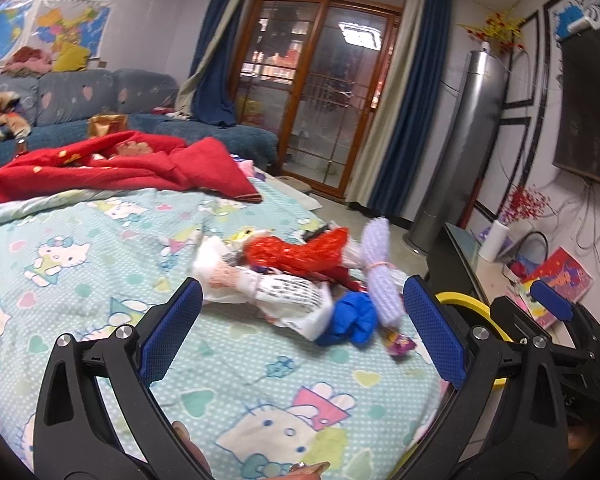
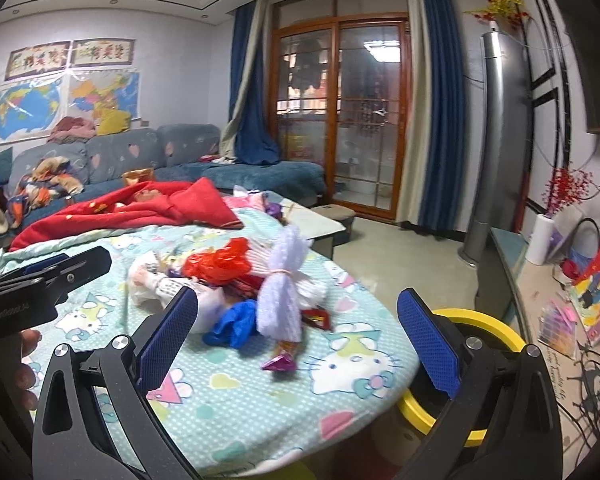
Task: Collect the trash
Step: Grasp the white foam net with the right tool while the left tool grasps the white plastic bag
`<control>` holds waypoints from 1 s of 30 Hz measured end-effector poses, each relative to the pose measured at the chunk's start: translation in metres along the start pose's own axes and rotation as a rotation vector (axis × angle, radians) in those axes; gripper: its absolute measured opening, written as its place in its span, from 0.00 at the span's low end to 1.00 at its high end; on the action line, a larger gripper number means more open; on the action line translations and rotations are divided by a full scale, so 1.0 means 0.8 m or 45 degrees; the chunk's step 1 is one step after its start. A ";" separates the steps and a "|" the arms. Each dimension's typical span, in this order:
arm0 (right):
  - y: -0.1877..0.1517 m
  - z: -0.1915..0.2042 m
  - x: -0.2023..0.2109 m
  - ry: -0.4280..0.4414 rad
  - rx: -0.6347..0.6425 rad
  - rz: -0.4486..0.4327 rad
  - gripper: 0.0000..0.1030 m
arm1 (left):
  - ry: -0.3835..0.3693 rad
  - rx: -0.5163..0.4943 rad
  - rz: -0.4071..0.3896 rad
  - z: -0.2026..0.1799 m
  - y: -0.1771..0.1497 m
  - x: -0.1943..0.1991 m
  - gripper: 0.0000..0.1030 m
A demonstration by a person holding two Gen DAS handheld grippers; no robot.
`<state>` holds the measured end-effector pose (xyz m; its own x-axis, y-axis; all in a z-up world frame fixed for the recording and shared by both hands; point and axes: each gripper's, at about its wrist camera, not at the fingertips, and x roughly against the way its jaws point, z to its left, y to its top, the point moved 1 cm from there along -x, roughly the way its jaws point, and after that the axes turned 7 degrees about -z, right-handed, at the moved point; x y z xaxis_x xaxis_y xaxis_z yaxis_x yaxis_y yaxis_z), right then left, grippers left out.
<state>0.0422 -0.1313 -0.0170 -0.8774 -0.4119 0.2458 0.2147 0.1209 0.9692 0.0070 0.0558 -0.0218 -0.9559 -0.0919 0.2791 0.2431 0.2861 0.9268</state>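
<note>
Both grippers [image 1: 302,328] [image 2: 298,340] agape above cartoon-print quilt [image 1: 100,272], trash pile [image 1: 300,276] ahead.

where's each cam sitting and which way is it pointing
Left wrist: on the left gripper, aimed across the cartoon-cat bedsheet at the trash pile; fingers open, a fingertip at bottom, right gripper at right.
Right wrist: on the right gripper, facing likewise; left gripper and a hand at left.
Shared: crumpled blue plastic bag, yellow-rimmed bin, glass door.

Home living room: sofa [image 2: 140,152], curtains [image 2: 432,100]
</note>
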 end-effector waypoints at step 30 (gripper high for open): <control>-0.017 -0.006 -0.167 0.028 -0.105 0.336 0.62 | 0.105 0.338 0.315 0.126 0.008 -0.140 0.89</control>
<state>0.1588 -0.0823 -0.0630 -0.7771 -0.3954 0.4896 0.4700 0.1528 0.8694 0.0991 0.1639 -0.0725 -0.8542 -0.0625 0.5162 0.4038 0.5458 0.7342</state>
